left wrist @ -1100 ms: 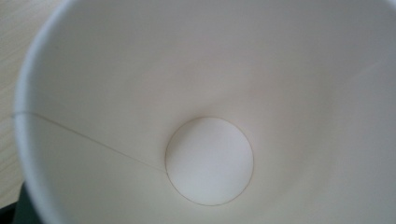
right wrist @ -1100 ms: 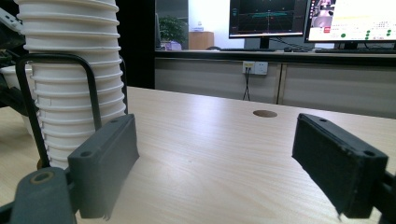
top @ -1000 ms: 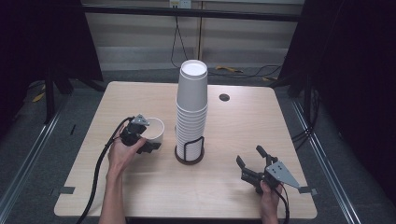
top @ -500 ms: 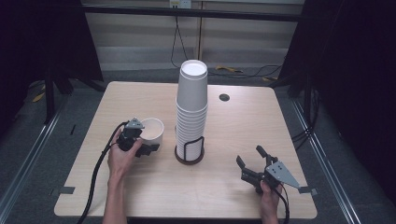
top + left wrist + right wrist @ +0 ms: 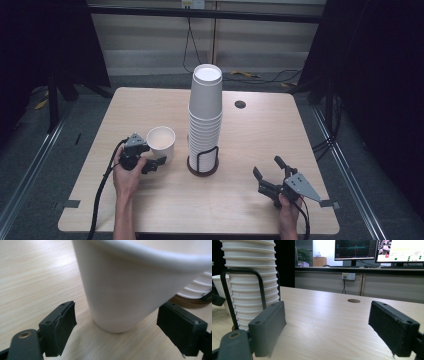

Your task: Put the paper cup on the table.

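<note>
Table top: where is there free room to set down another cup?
Bare: the far left corner of the table and the stretch between cup stack and right gripper. Crowded: the left gripper around the single cup, close beside the stack.

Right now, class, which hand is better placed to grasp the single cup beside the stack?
Left. The left gripper sits right at the cup, with its open jaws facing the cup's base. The right gripper rests open on the other side of the stack.
</note>
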Available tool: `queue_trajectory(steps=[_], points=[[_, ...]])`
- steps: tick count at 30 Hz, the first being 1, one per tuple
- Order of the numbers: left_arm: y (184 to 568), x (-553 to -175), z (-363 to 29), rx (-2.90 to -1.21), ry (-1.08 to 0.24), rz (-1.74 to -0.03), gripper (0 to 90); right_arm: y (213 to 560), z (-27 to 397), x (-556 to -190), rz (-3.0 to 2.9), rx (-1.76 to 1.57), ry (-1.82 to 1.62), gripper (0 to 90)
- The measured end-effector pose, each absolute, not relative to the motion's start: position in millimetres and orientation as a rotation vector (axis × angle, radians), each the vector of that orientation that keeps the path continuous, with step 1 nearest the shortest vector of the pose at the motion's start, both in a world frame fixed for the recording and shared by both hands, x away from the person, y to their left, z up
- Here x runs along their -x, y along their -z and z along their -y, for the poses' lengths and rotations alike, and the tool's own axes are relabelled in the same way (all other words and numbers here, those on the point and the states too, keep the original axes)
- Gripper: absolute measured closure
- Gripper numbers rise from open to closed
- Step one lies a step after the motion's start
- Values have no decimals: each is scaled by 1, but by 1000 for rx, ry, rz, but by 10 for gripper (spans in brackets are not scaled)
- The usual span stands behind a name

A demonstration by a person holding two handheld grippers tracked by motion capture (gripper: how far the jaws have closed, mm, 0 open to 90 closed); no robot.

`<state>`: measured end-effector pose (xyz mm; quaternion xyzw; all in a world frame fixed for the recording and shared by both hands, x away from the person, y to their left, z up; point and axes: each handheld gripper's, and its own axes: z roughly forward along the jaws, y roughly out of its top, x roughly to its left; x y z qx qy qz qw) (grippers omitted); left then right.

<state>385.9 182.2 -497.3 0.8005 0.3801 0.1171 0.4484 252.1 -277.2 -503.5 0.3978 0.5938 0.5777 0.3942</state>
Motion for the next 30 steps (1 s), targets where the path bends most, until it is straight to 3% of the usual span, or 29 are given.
queue_trajectory(steps=[17, 30], points=[[492, -336, -185, -1739, -429, -920, 157, 504, 277, -252, -1507, -1008, -1466, 139], [497, -302, -166, -1691, -462, -819, 157, 504, 277, -252, -1507, -1009, -1466, 139]])
